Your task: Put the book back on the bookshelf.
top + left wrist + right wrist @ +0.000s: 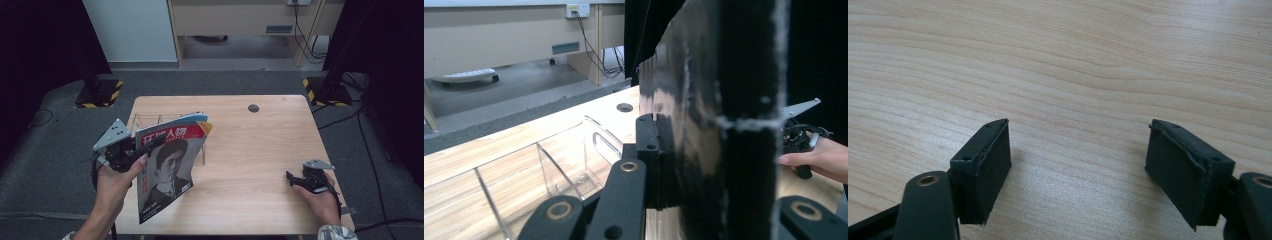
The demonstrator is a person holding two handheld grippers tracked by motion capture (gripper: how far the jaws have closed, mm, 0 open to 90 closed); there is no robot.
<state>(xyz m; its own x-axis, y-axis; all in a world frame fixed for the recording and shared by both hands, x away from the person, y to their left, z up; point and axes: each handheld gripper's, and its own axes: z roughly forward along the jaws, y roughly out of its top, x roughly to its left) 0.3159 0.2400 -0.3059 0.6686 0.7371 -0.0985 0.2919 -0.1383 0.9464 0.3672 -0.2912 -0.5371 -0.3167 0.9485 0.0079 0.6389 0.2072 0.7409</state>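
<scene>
Overhead, light wooden table (260,150), grey carpet (225,80), seemingly dark curtains (40,50).

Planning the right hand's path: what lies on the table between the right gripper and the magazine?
Bare tabletop, in the high view, between the right gripper and the magazine.

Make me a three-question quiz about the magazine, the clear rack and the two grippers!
1. Where is the magazine?
A. flat on the table
B. clamped in the left gripper
C. in the clear rack

2. What colour is the band across the magazine's top?
A. red
B. green
C. purple

3. How are the right gripper's jaws?
A. shut on a pen
B. shut on the rack
C. open, nothing between

Answers: 1 B, its jaws pinch the magazine's edge above the table. 2 A, red band with white letters. 3 C, bare wood shows between the pads.
</scene>
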